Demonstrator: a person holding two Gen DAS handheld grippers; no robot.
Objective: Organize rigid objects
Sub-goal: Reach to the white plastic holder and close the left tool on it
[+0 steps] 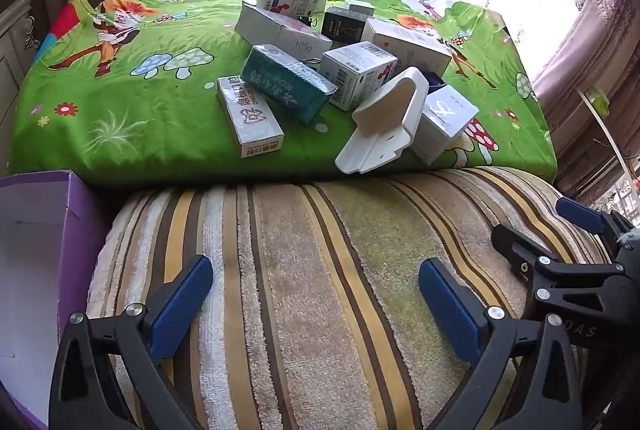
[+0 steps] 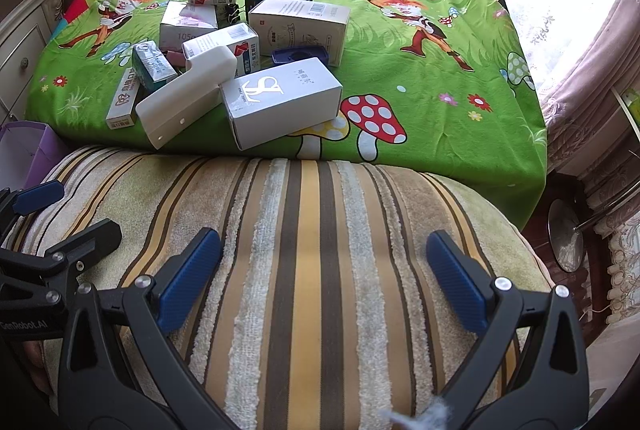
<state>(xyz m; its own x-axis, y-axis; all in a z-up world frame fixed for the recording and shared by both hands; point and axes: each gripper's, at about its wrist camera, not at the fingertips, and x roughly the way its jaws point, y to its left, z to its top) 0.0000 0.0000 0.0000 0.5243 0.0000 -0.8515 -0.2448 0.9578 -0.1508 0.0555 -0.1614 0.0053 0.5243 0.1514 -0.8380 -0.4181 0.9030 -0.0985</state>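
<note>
Blue-padded fingers of the left tool (image 1: 316, 294) fill the foot of the left wrist view, spread wide with nothing between them, hanging over a striped towel-covered cushion (image 1: 320, 242). At the right edge the right tool's arm pokes in. Just left of the cushion stands a purple box (image 1: 36, 270), open-topped and, as far as its white inside shows, empty; I judge it the likely place for the sorted things, though nothing confirms that. Beyond the cushion lies the desk under a green cartoon cloth (image 1: 120, 102), and on it the rigid objects sit in one loose heap: a teal carton (image 1: 288, 86) leaning on a grey toothpaste carton (image 1: 250, 122), a white plastic holder (image 1: 384, 122) propped against a small white box (image 1: 444, 122), and several more cartons behind, some overlapping.

From the right wrist view, the right tool (image 2: 324, 278) is likewise wide open and empty above the same cushion. The heap sits at the desk's left half; a white carton with a gold mark (image 2: 280, 98) and the plastic holder lie nearest the edge, touching. A blue lid (image 2: 300, 55) peeks out behind them.

By my reading the organizing has not begun: nothing is held, nothing boxed or lined up, and the whole pile is left.
</note>
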